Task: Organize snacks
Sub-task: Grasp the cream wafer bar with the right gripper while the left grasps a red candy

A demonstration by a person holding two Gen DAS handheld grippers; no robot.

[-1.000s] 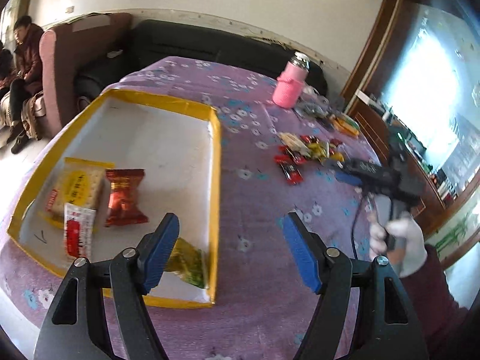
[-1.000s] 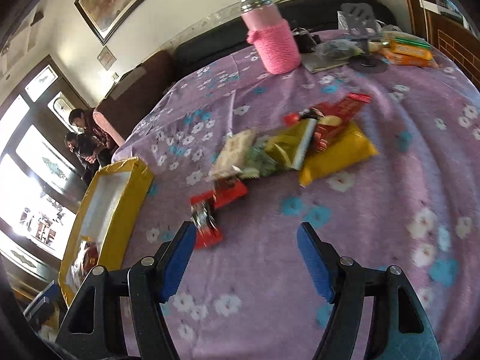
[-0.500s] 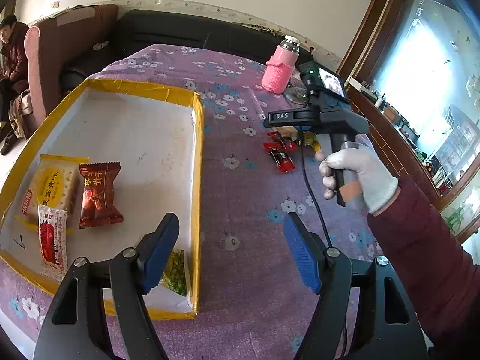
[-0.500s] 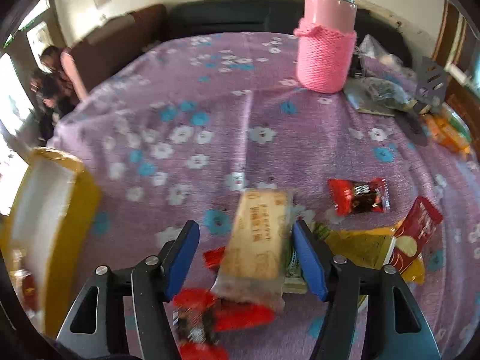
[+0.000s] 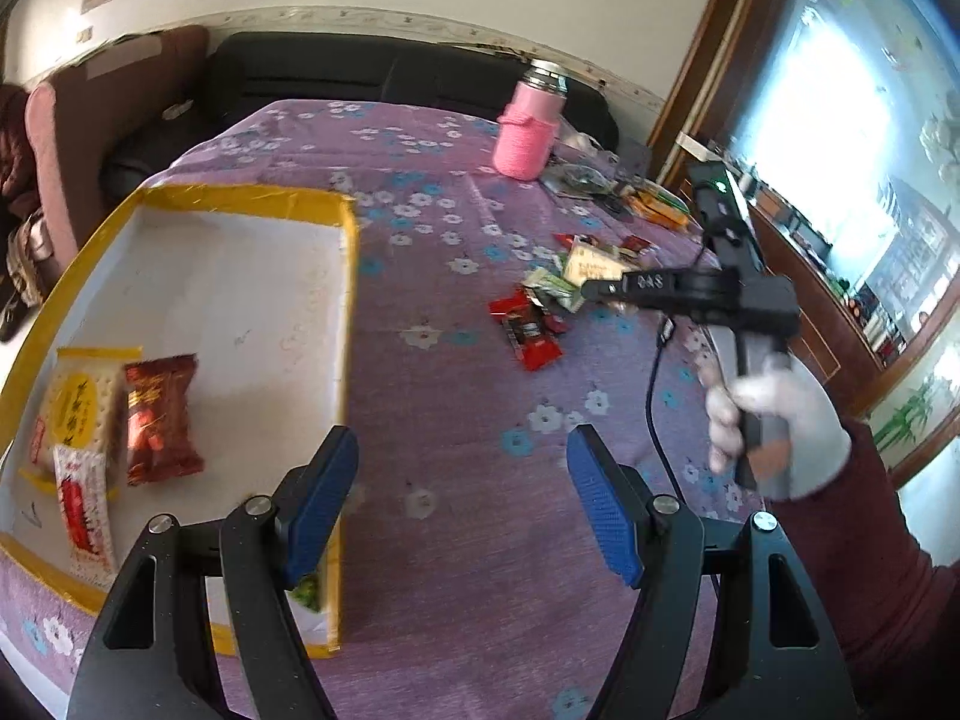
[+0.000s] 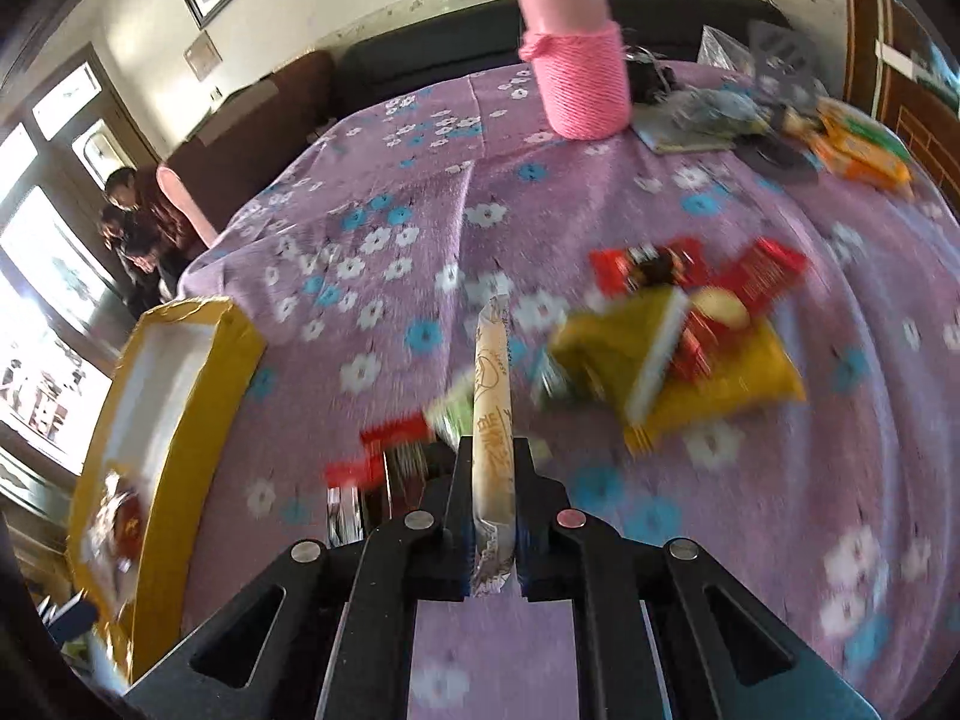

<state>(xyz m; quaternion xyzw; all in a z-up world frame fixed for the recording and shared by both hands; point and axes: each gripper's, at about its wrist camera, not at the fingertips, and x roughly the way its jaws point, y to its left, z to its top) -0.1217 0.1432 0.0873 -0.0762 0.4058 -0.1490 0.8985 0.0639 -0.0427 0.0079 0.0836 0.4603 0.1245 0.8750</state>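
My right gripper (image 6: 493, 468) is shut on a beige biscuit packet (image 6: 492, 396), held edge-on just above the snack pile. The pile holds a yellow packet (image 6: 720, 384) and red packets (image 6: 648, 264) on the purple flowered cloth. In the left wrist view, the right gripper (image 5: 591, 288) reaches over that pile with the beige packet (image 5: 591, 261) at its tip. My left gripper (image 5: 462, 504) is open and holds nothing, beside the right rim of the yellow-edged tray (image 5: 348, 300). The tray holds a yellow cracker packet (image 5: 78, 402), a dark red packet (image 5: 159, 414) and a white-and-red packet (image 5: 81, 504).
A pink-sleeved bottle (image 5: 531, 126) stands at the far side of the table, with keys and orange packets (image 6: 864, 150) to its right. A sofa and armchair lie behind the table. People (image 6: 138, 210) sit at the far left. A white-gloved hand (image 5: 774, 420) grips the right tool.
The right gripper has closed on the beige packet, which now stands edge-on between its pads. In the left wrist view the right tool has dropped to the pile. The left gripper has drifted right.
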